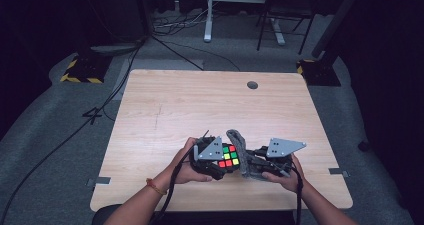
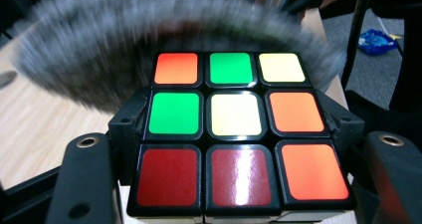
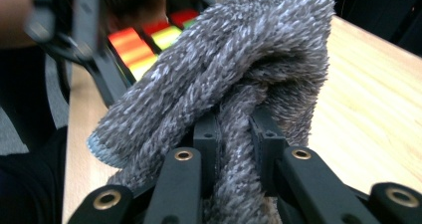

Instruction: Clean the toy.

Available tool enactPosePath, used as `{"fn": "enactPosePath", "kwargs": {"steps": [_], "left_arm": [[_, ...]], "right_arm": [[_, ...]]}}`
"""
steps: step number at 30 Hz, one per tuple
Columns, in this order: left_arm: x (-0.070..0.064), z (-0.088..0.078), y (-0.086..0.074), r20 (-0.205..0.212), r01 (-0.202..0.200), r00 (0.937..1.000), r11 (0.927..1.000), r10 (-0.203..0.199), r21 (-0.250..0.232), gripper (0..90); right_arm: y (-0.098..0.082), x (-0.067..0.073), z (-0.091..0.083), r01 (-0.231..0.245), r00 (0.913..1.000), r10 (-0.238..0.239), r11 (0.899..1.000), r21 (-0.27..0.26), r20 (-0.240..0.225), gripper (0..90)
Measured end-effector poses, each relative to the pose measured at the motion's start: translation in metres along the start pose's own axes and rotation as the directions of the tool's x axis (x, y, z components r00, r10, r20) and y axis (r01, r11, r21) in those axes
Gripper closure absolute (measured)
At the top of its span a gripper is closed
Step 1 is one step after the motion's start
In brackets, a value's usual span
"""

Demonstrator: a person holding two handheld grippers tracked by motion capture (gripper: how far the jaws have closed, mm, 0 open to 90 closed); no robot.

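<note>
A Rubik's cube (image 1: pixel 228 156) with red, green, yellow and orange stickers sits clamped in my left gripper (image 1: pixel 218 161) near the table's front edge. In the left gripper view the cube (image 2: pixel 234 134) is pressed between the two black jaws. My right gripper (image 1: pixel 248 164) is shut on a grey fluffy cloth (image 1: pixel 242 152), bunched between its jaws in the right gripper view (image 3: pixel 234 94). The cloth lies against the cube's right side and looms blurred (image 2: pixel 149 30) just behind the cube. The cube's coloured face (image 3: pixel 144 42) peeks out beyond the cloth.
The light wooden table (image 1: pixel 200 105) has a round cable hole (image 1: pixel 252 85) at its far side. Beyond the table, cables, a white desk leg (image 1: pixel 207 15) and dark stands (image 1: pixel 320 65) are on the grey floor.
</note>
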State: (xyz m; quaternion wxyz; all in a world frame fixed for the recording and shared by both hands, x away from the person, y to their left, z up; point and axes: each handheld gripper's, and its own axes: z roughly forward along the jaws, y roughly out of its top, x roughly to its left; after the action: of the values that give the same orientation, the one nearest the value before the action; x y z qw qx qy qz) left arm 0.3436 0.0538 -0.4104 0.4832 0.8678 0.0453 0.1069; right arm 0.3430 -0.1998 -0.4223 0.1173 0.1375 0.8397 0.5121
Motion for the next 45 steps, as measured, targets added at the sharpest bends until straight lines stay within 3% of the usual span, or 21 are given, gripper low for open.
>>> {"fn": "enactPosePath", "kwargs": {"steps": [4, 8, 13, 19, 28, 30, 32, 39, 43, 45], "left_arm": [[0.001, -0.007, 0.001, -0.022, -0.021, 0.9995, 0.9998, 0.021, -0.007, 33.2], [0.006, -0.013, -0.002, -0.026, -0.002, 0.9997, 0.9998, 0.001, -0.018, 33.1], [0.011, -0.012, -0.007, -0.024, 0.021, 0.9995, 0.9996, -0.022, -0.017, 33.2], [0.004, -0.002, -0.004, 0.006, -0.001, 1.0000, 0.9999, 0.001, 0.010, 33.2], [0.005, 0.005, -0.006, 0.029, 0.019, 0.9994, 0.9996, -0.019, 0.022, 33.1], [0.002, 0.007, -0.006, 0.037, 0.004, 0.9993, 0.9994, -0.005, 0.033, 33.1], [-0.004, 0.008, -0.004, 0.008, -0.023, 0.9997, 0.9985, 0.023, 0.049, 33.2], [-0.002, -0.008, 0.006, 0.004, -0.001, 1.0000, 0.9983, 0.001, -0.057, 33.1], [0.003, -0.013, 0.005, -0.012, 0.014, 0.9998, 0.9972, -0.015, -0.073, 33.1], [0.004, -0.011, 0.002, -0.004, 0.017, 0.9998, 0.9986, -0.017, -0.051, 33.0]], "right_arm": [[-0.004, 0.001, 0.007, -0.004, 0.9999, 0.005, 0.999, 0.037, -0.014, 77.5], [-0.005, 0.003, 0.012, 0.006, 0.9991, -0.003, 0.998, 0.066, -0.043, 77.5], [0.000, 0.007, 0.006, 0.018, 0.9980, -0.017, 1.000, 0.022, -0.061, 77.5], [0.003, 0.008, -0.001, 0.030, 0.9992, -0.031, 0.999, -0.022, -0.027, 77.5], [0.004, 0.006, -0.004, 0.034, 0.9990, -0.035, 0.999, -0.036, -0.028, 77.5], [0.004, 0.006, -0.004, 0.033, 0.9993, -0.034, 0.999, -0.032, -0.016, 77.5], [0.006, 0.007, -0.004, 0.040, 0.9991, -0.040, 0.999, -0.011, 0.013, 77.5], [-0.001, 0.000, 0.003, 0.007, 0.9999, -0.008, 0.999, 0.045, 0.010, 77.7], [-0.002, 0.003, 0.008, 0.018, 0.9998, -0.017, 0.998, 0.067, -0.012, 77.7], [-0.002, 0.004, 0.008, 0.020, 0.9997, -0.019, 0.998, 0.068, -0.015, 77.7]]}}
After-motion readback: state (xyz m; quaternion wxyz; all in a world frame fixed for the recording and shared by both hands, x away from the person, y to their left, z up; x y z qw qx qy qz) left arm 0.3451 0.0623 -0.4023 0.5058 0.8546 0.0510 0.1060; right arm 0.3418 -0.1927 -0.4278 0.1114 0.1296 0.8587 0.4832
